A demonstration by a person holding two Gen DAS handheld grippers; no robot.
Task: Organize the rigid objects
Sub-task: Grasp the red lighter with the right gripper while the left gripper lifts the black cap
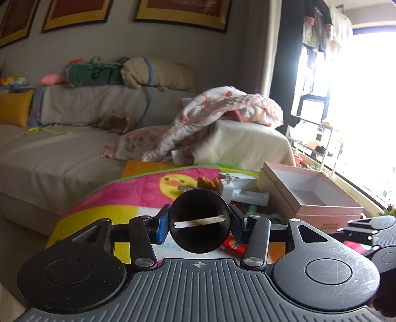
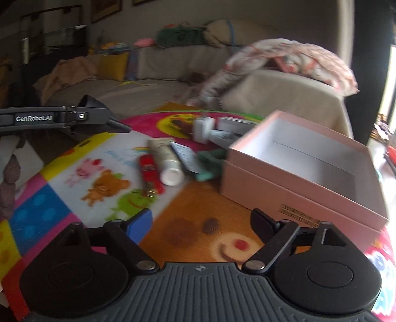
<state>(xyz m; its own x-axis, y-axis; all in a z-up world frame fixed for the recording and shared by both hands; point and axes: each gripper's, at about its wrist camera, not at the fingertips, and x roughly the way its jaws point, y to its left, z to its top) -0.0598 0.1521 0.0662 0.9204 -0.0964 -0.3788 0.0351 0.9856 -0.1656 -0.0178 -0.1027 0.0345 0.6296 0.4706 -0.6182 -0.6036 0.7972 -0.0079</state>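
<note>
Underneath everything lies a bright cartoon play mat point(image 2: 104, 183) of bears, ducks and coloured squares, with a grey sofa point(image 1: 61, 153) and a floral blanket point(image 1: 222, 109) beyond, framed pictures point(image 1: 183, 12) above and a glaring window point(image 1: 366, 111) at the right. The left gripper point(image 1: 199, 220) clamps a black round funnel-like piece point(image 1: 199, 210) above the mat. The right gripper point(image 2: 200, 223) stands open, empty, beside the open pink box point(image 2: 309, 168); tubes point(image 2: 168, 161) and a red packet point(image 2: 148, 171) lie just left of the box.

Pink box point(image 2: 292, 183) white inside; black funnel point(image 1: 199, 220); red packet point(image 2: 149, 171); cartoon-animal mat point(image 2: 99, 188) multicoloured
</note>
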